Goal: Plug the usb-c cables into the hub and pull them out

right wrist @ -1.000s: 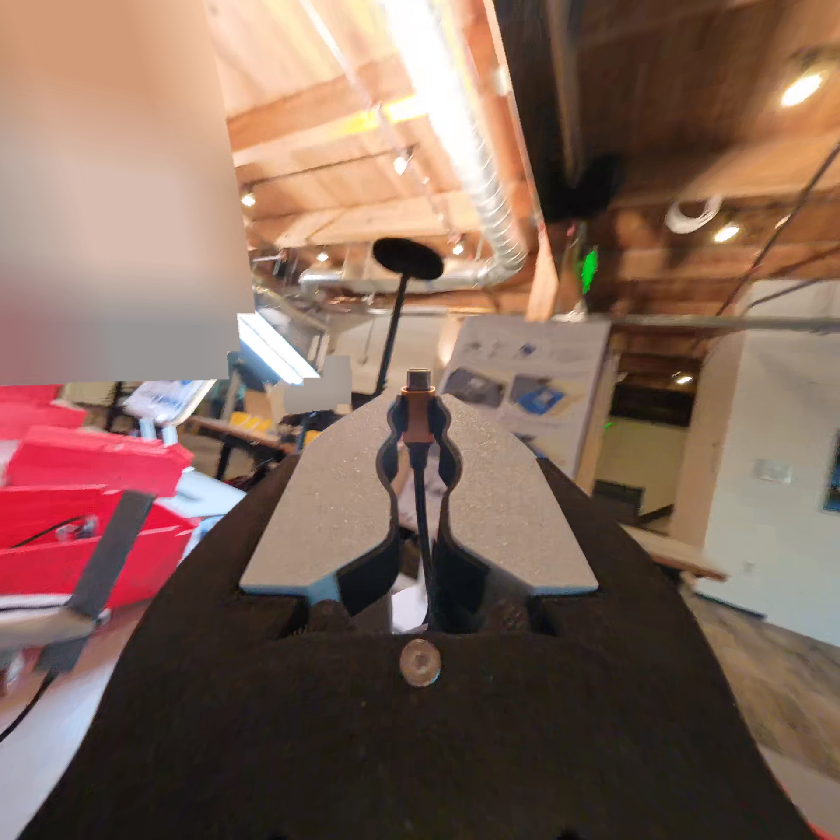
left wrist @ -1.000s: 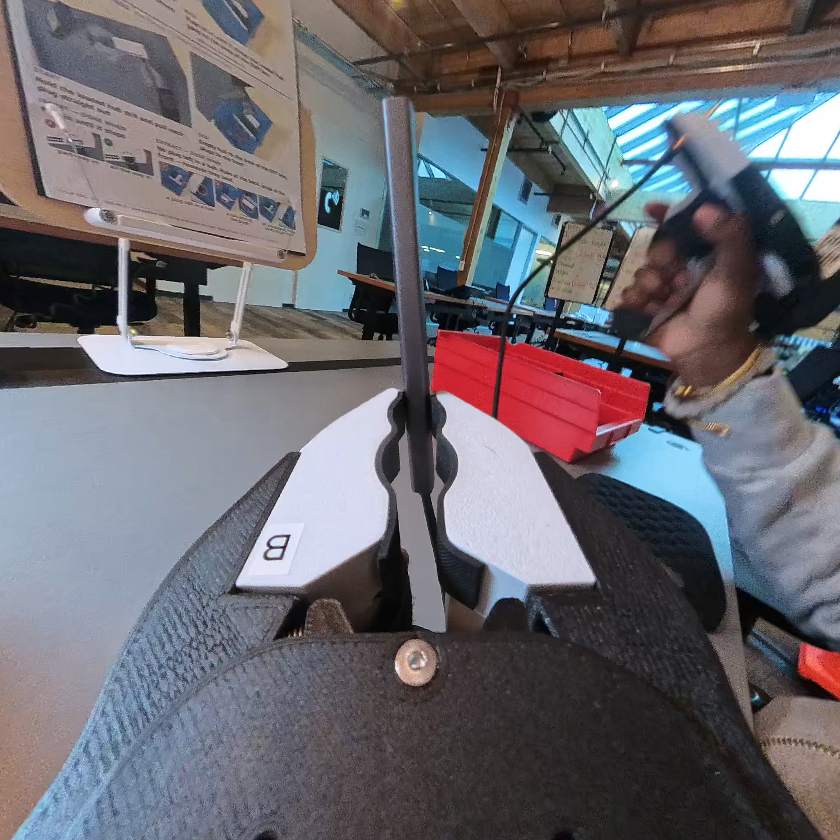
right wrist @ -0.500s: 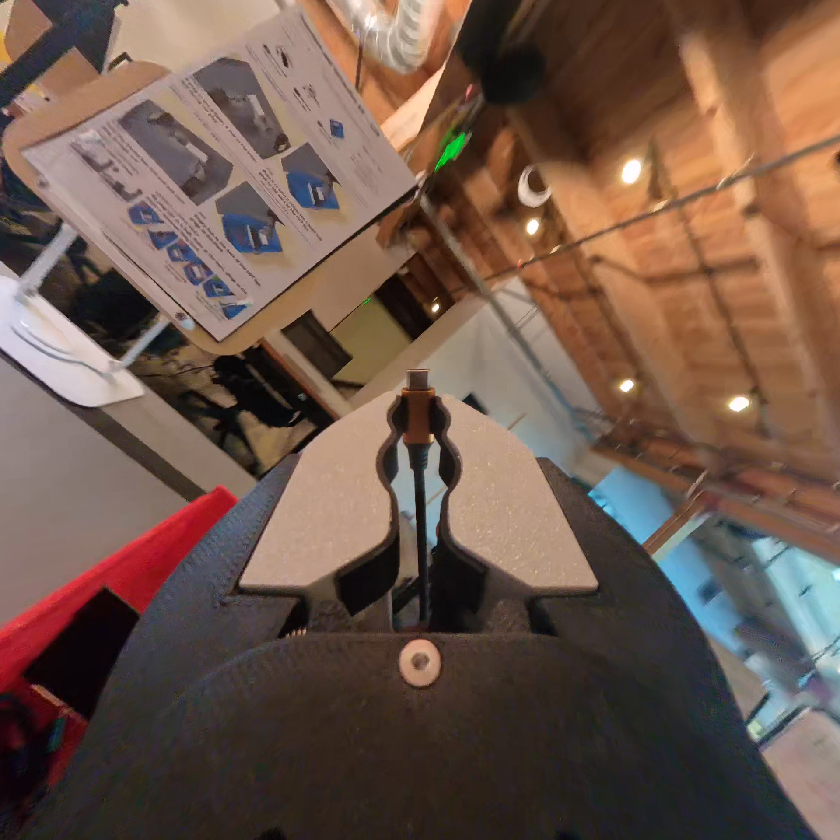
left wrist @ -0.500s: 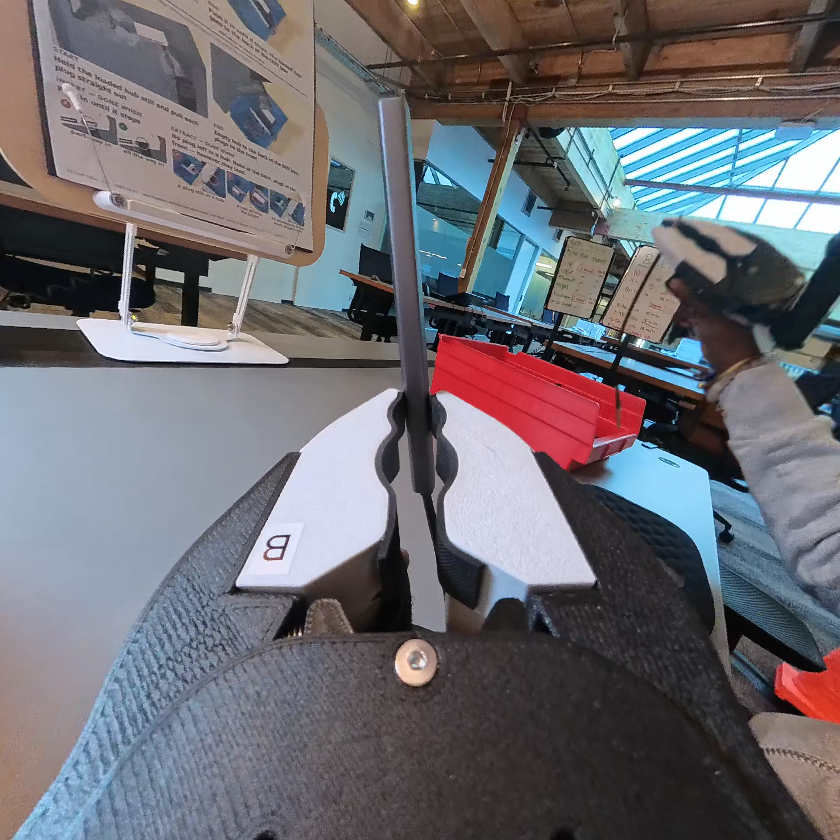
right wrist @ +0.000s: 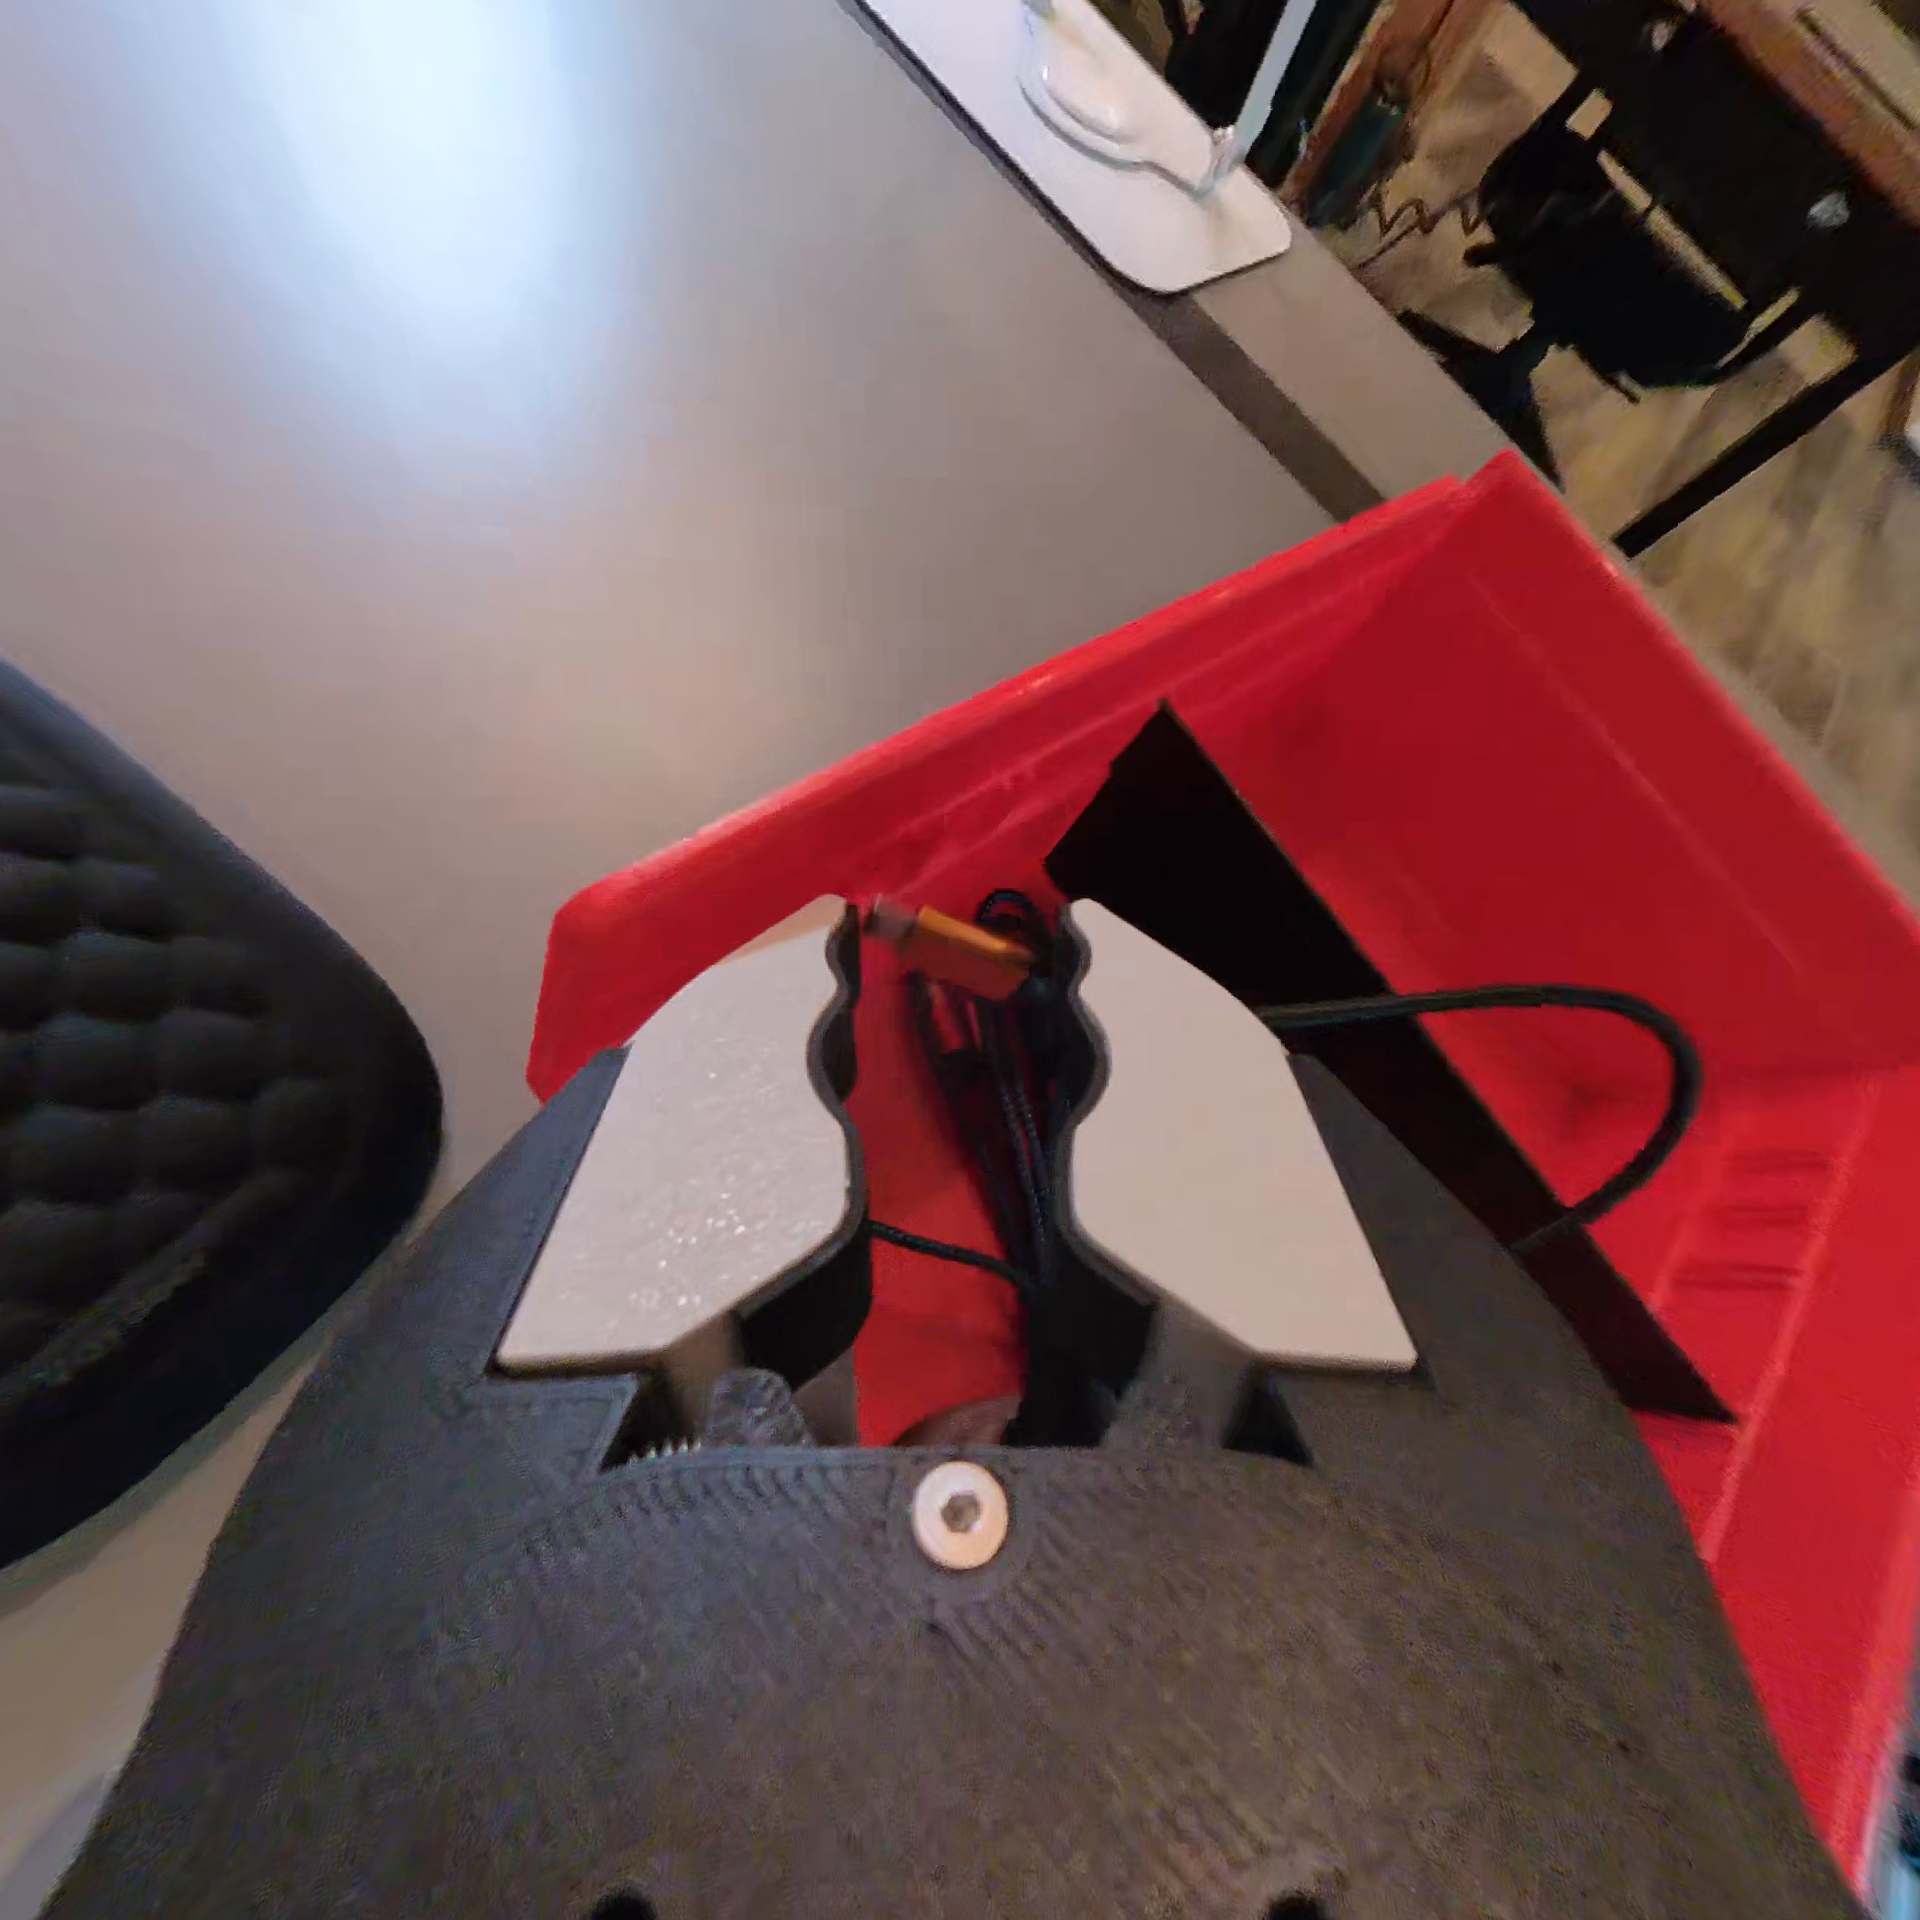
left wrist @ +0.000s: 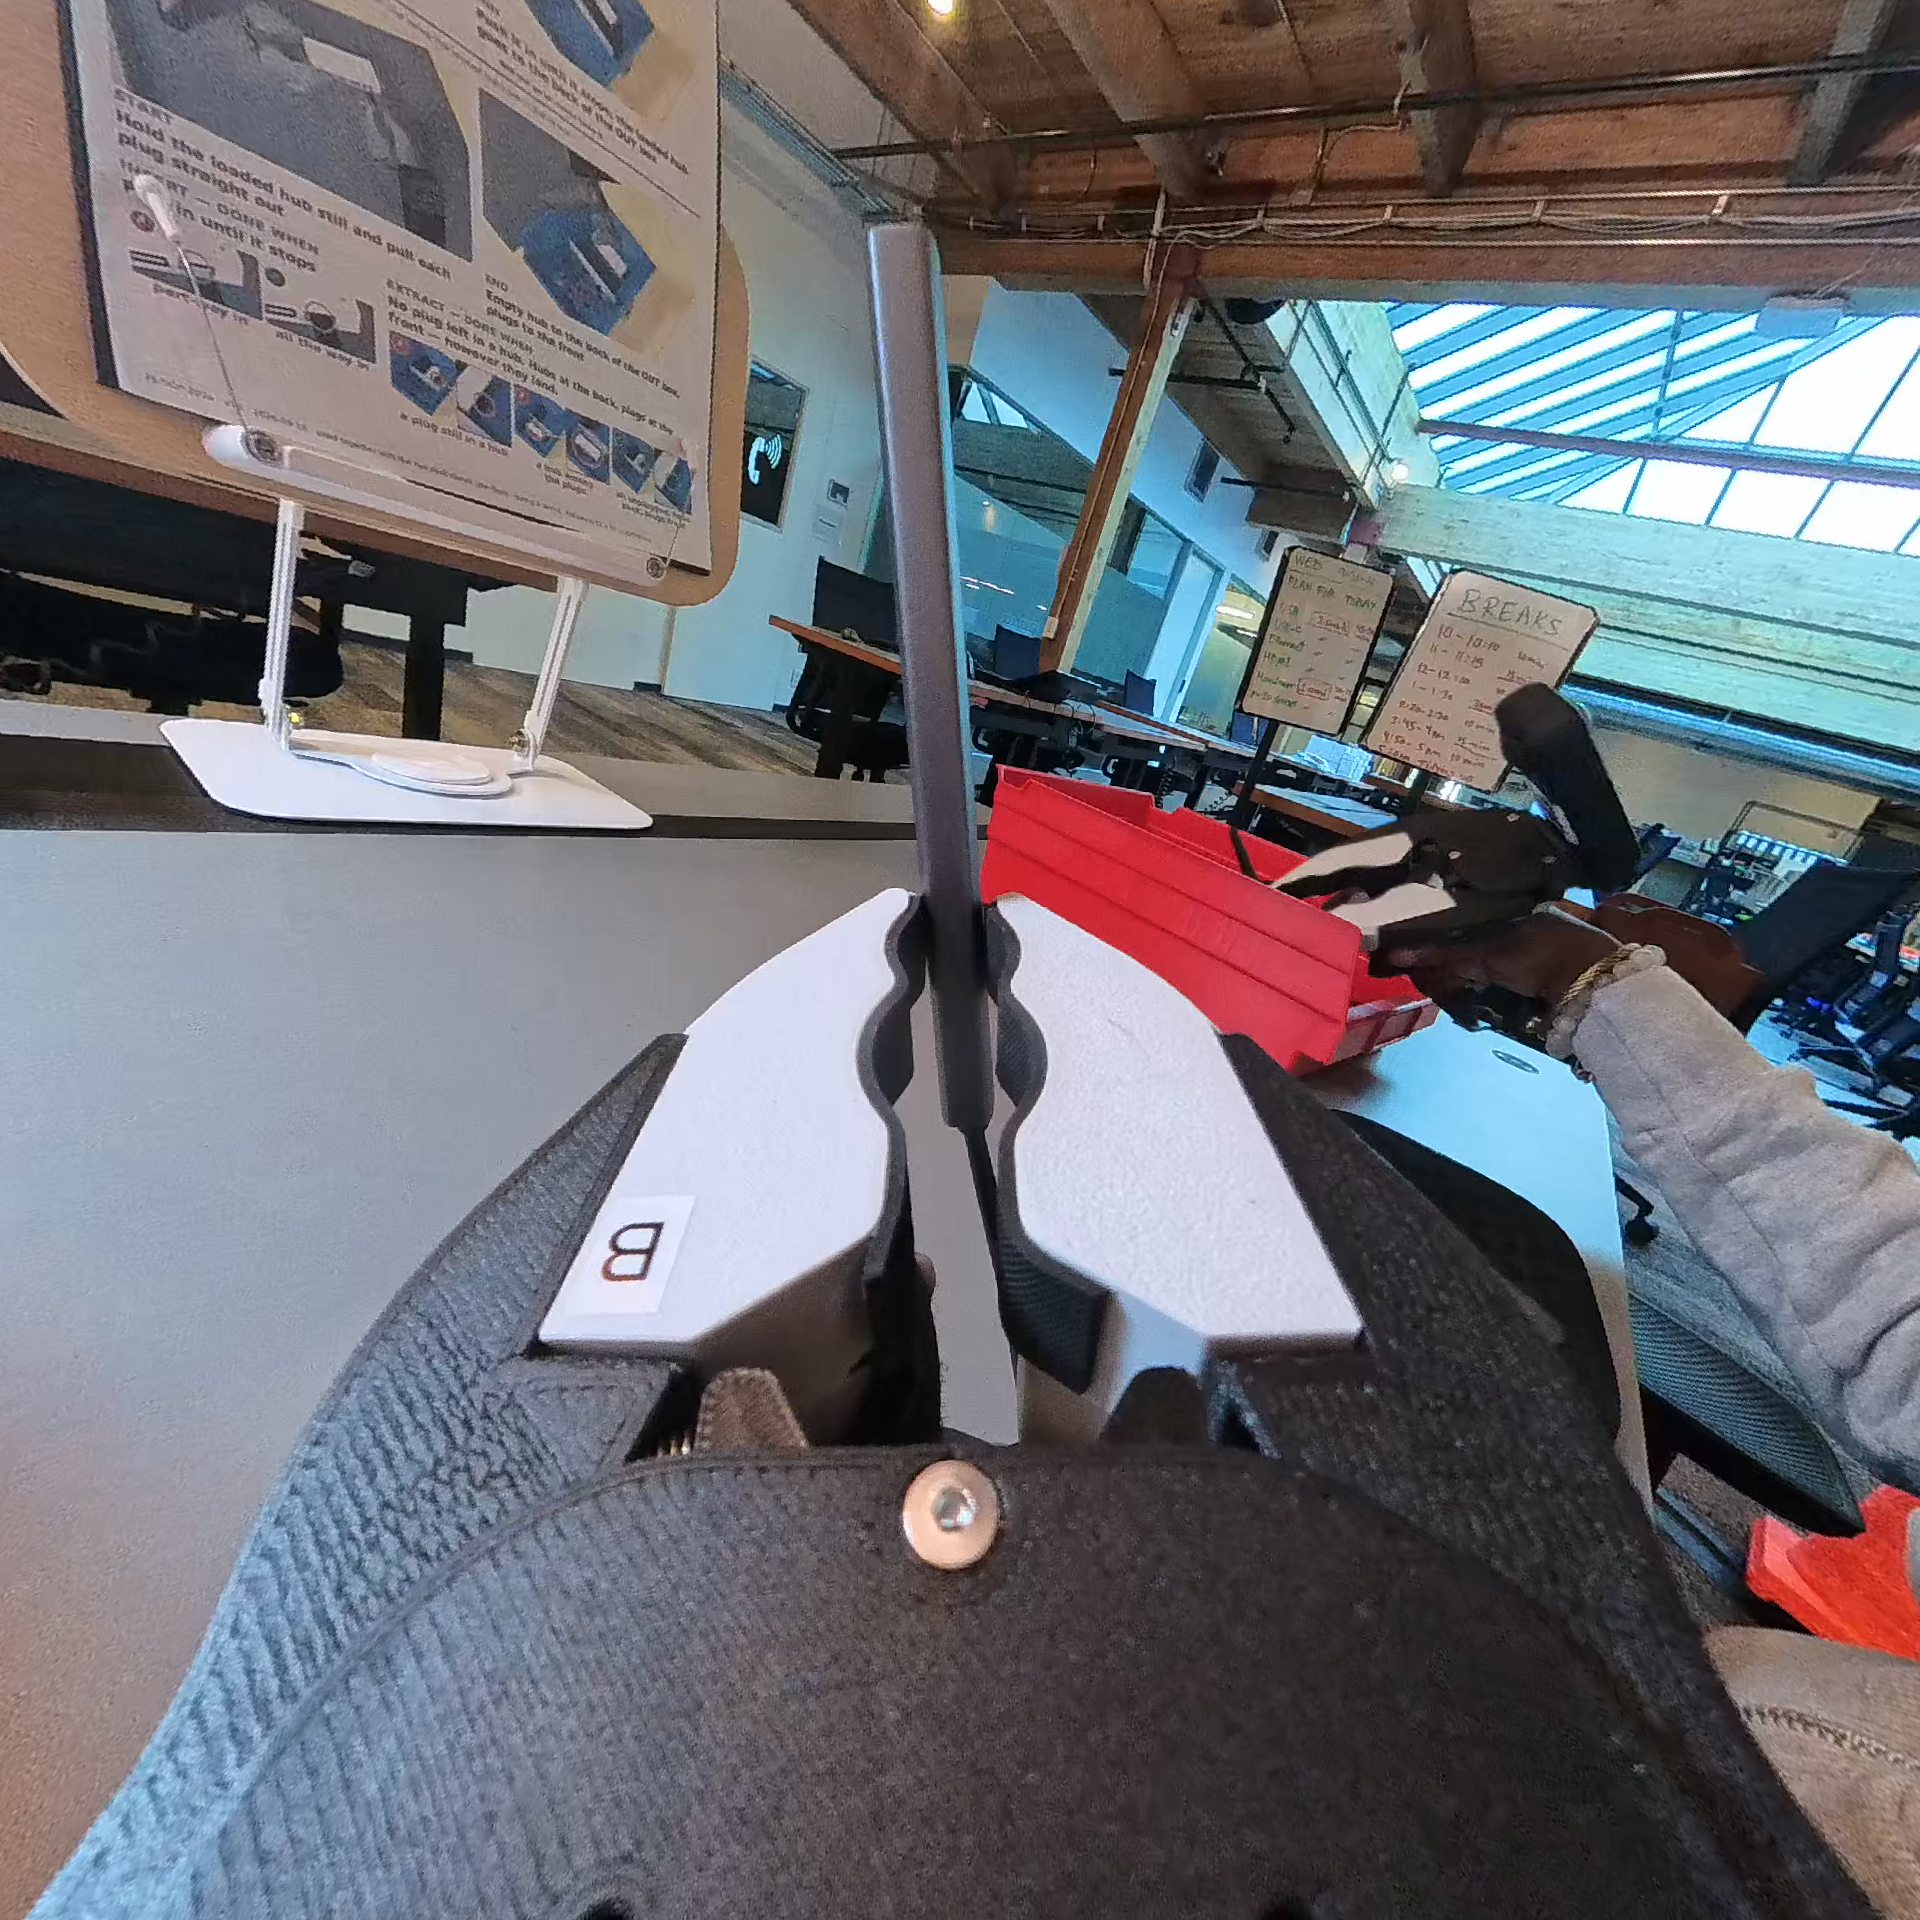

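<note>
My left gripper point(left wrist: 948, 914) is shut on the grey hub point(left wrist: 914, 623), a thin slab seen edge-on that stands upright above the grey table point(left wrist: 312, 1039). My right gripper point(right wrist: 956, 925) is open over the red bin point(right wrist: 1507, 831). The orange USB-C plug point(right wrist: 961, 948) lies askew across the gap at its fingertips, not pinched, and its black cable point(right wrist: 1558, 1003) loops into the bin. Other black cables lie in the bin below the fingers. The left wrist view shows the right gripper point(left wrist: 1314, 896) at the red bin point(left wrist: 1164, 914), to the right of the hub.
A black divider point(right wrist: 1247, 914) stands inside the bin. An instruction board point(left wrist: 405, 260) on a white base point(left wrist: 405, 779) stands at the table's far left. A black mesh chair back point(right wrist: 156, 1039) is at the left. A person's grey sleeve point(left wrist: 1745, 1164) reaches in from the right. The grippers' ends are close to 35 cm from one another.
My right gripper swung down from pointing up to over the red bin and opened. The orange plug left its pinch and now lies tilted between the fingers. My left gripper kept the hub still.
</note>
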Demonstrator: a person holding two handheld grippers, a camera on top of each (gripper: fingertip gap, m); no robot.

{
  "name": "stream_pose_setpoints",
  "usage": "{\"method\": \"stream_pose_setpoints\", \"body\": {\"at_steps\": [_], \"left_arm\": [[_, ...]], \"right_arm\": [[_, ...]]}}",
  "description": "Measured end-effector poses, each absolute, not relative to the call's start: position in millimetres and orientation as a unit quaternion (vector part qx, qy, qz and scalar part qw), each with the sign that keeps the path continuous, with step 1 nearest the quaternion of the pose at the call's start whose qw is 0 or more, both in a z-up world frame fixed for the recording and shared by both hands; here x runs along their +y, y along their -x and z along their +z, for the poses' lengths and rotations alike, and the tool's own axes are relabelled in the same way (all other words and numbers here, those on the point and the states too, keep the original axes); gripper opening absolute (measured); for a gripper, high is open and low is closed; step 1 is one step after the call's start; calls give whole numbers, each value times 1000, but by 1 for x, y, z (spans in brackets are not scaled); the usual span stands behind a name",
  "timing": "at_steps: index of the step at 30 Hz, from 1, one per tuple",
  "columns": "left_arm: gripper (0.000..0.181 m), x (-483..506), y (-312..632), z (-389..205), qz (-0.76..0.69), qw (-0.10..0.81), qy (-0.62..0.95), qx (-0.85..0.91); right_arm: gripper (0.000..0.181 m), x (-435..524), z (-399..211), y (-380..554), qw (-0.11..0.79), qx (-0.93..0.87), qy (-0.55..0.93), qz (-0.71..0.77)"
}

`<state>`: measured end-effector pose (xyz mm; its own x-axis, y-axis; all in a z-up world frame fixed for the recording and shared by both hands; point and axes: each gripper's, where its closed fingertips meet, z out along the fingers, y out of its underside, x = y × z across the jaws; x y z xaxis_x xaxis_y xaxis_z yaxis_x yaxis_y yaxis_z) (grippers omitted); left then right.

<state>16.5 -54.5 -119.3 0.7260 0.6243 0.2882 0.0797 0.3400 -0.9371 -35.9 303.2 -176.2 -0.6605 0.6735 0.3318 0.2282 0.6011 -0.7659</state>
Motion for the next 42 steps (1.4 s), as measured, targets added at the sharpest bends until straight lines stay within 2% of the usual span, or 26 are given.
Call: {"method": "stream_pose_setpoints", "body": {"at_steps": [4,7,12,15,21,24,26,28,32,35,38,42], "left_arm": [[10,-54,-17,-119,179,753,545,-323],[10,-54,-17,-119,180,753,546,-321],[10,-54,-17,-119,180,752,546,-322],[10,-55,-17,-120,180,752,545,-323],[10,-55,-16,-120,177,753,544,-326],[10,-56,-16,-120,177,754,542,-326],[10,-56,-16,-119,178,755,541,-325],[10,-56,-17,-119,180,755,541,-324],[10,-56,-16,-119,179,755,540,-327],[11,-56,-16,-119,179,755,539,-326],[10,-56,-16,-119,180,756,539,-325],[10,-56,-16,-119,179,755,539,-326]], "right_arm": [[61,305,-167,22,263,-819,319,399],[81,316,-151,17,259,-775,369,444],[118,362,-142,41,258,-607,577,481],[129,366,-168,59,242,-603,635,417],[118,370,-197,87,244,-626,672,312],[107,379,-211,92,282,-644,668,244],[85,380,-211,92,308,-656,653,220],[45,384,-200,90,358,-657,631,207],[17,384,-181,83,384,-661,599,237],[10,380,-160,76,393,-695,537,272],[10,371,-145,65,375,-759,447,289],[10,370,-144,49,366,-857,292,215]]}}
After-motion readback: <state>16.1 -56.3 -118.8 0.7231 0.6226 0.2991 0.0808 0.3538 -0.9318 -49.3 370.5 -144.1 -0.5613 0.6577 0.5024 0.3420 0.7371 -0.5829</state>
